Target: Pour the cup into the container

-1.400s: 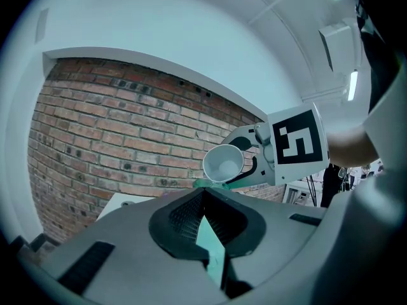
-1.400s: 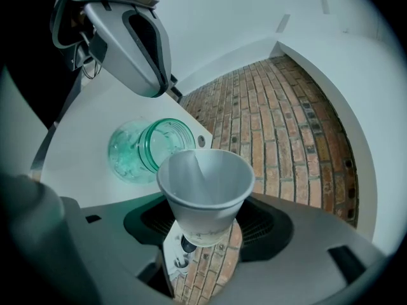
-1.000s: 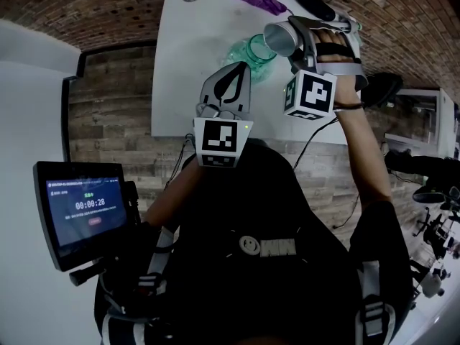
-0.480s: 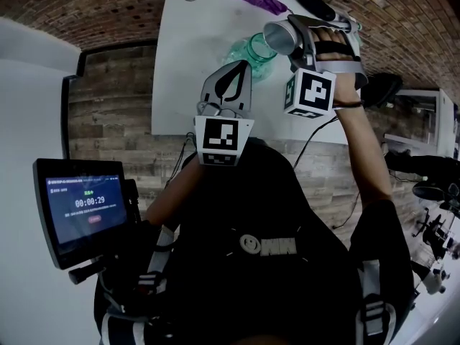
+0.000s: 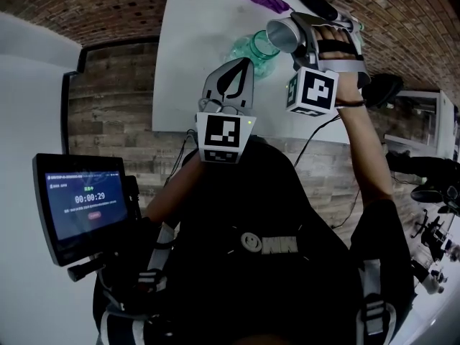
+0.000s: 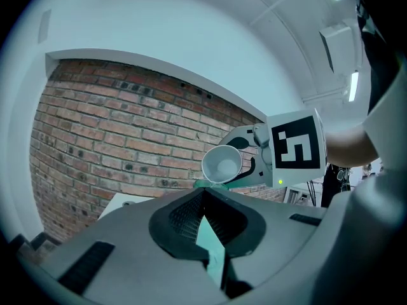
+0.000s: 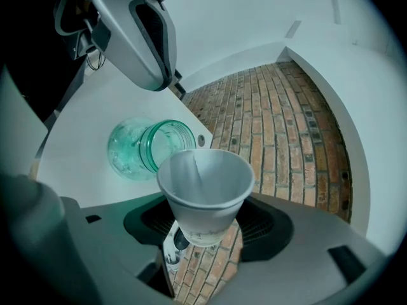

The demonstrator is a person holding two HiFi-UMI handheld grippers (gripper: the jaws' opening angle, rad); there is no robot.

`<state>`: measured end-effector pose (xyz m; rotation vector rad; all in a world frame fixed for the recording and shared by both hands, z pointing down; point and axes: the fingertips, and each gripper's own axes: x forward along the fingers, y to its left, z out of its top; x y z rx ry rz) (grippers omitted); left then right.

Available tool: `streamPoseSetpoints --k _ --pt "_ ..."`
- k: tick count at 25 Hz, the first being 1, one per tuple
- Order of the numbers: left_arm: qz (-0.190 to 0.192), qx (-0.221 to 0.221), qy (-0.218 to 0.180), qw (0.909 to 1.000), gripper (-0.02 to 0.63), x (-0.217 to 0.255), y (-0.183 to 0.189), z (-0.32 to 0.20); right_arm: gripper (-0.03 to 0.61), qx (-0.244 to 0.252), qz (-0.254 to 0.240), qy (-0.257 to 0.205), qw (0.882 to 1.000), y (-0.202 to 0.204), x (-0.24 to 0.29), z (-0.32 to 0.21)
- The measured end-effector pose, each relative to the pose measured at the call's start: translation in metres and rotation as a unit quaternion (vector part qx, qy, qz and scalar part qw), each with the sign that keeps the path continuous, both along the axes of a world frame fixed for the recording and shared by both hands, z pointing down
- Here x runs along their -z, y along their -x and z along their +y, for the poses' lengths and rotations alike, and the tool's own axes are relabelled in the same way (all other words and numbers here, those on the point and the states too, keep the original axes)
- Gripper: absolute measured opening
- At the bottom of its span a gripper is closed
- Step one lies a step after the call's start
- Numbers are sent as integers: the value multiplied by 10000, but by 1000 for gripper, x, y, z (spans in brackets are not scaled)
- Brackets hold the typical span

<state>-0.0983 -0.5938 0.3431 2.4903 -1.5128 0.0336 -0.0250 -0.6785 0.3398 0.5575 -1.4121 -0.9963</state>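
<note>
Clasping cup (image 7: 205,189) in right claw (image 7: 205,230), jar (image 7: 141,148) half-hidden

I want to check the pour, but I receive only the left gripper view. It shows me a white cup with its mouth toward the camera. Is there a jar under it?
Observer: Yes. In the head view a green glass jar sits on the white table, just beside the mouth of the cup.
Operator: Has the jar a lid?
Observer: No, the right gripper view shows its mouth open.
Operator: How is the cup held?
Observer: The right tool clamps it near its base.
</note>
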Motion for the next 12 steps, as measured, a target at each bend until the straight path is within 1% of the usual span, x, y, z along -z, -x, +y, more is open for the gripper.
streamPoseSetpoints --k 12 --pt "6 -8 0 10000 0 -2 -1 1 287 65 145 -52 9999 -1 -1 -1"
